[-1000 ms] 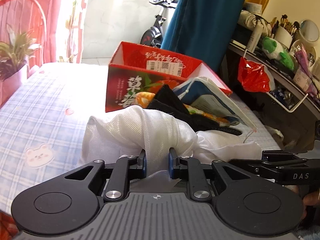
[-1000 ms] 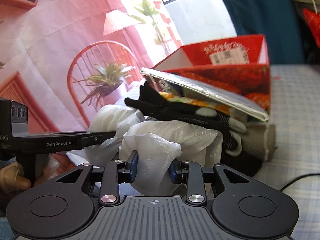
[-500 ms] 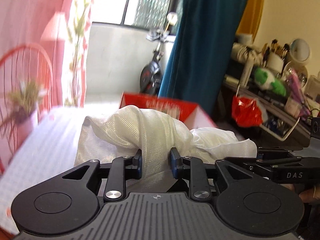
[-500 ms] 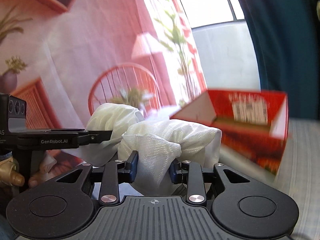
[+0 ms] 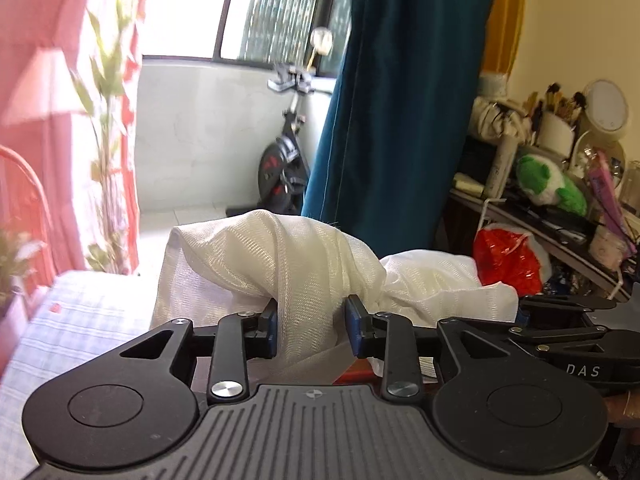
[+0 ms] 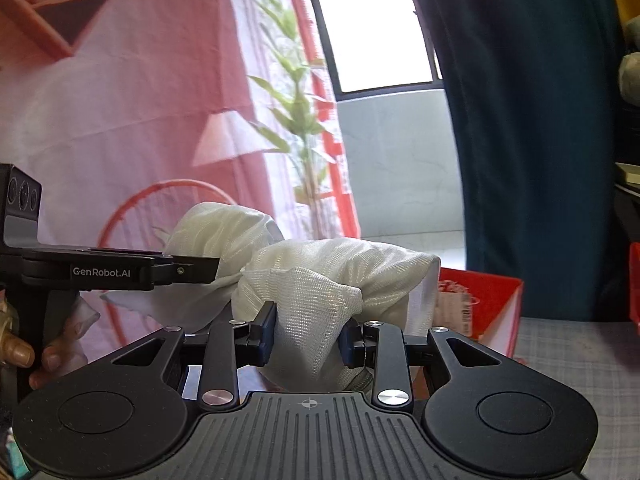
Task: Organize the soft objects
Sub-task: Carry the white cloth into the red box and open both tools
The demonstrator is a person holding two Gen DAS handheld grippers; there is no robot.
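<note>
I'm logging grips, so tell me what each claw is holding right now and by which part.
Both hold the same white mesh cloth. The left claw, jaws opening, has one bunched fold between its pads; the right claw clamps another bunched fold beside it.

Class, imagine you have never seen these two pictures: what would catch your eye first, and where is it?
First, the white mesh cloth, bunched up in the middle between the left gripper and the right gripper; the left jaws are opening with cloth between them. Next, the tall teal curtain behind it in the left view, with a bright red bag hanging at the cluttered shelf on the right. In the right view, a red box sits low right on the checked cover.
</note>
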